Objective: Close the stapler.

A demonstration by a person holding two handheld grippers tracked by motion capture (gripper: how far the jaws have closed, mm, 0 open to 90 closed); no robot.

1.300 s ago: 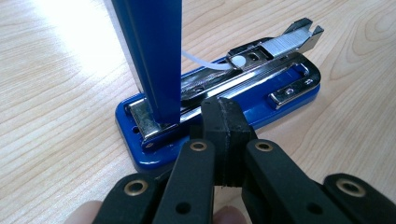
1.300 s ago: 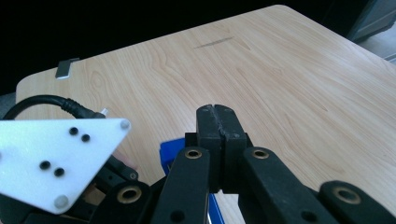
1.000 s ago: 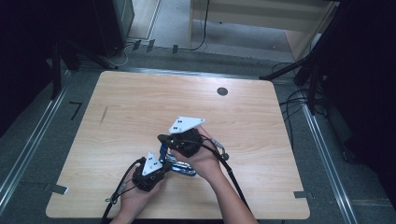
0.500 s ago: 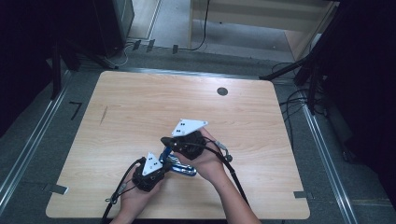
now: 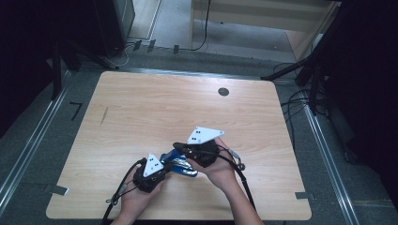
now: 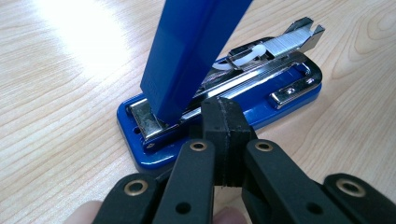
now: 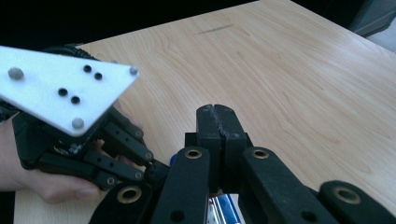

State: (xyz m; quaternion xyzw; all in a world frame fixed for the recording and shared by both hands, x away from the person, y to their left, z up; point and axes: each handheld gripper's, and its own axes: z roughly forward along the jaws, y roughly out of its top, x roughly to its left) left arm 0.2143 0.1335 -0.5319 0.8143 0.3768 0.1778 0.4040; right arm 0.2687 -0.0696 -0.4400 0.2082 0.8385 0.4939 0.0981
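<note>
The worktop lies bare from its far edge to mid-depth, a flush round grommet near the far right corner, while the open blue stapler and both hands crowd the near edge.

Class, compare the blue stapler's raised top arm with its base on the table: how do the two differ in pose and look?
The stapler's top arm is swung up steeply, while the base lies flat on the wooden table. The top arm shows a plain blue surface, while the base carries an exposed silver metal staple channel along its length. Both are the same glossy blue and meet at the hinge end, nearest the shut left gripper.
</note>
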